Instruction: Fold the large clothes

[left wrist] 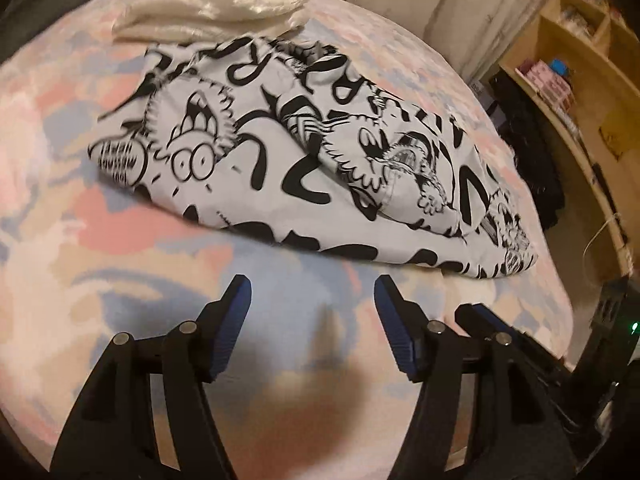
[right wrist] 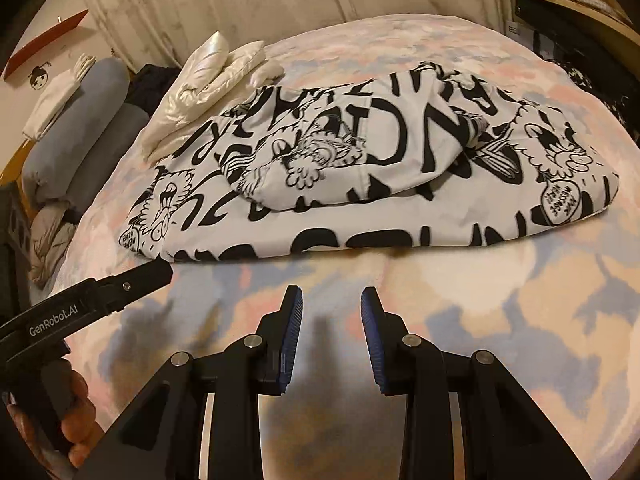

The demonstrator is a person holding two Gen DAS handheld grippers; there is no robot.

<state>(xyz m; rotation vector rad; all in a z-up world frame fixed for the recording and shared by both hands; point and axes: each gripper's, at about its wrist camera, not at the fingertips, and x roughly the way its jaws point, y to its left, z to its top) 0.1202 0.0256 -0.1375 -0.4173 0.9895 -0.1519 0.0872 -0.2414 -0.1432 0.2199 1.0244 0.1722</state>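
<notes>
Bare bedspread (right wrist: 500, 320) before printed garment (right wrist: 360, 208); white bundle (right wrist: 200, 92) behind.

It was a bedroom in a home. A bed with a pastel patchwork cover (right wrist: 440, 320) lay under both tools, grey bolster pillows (right wrist: 80, 120) were piled far left of the right tool, and wooden shelves (left wrist: 580, 60) holding small boxes stood right of the left tool.

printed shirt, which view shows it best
The right wrist view: the printed shirt lies across the bedspread nearly whole, both ends and its near edge visible. The left wrist view shows the shirt slanted and motion-blurred, its right end bunched near the bed's edge.
</notes>
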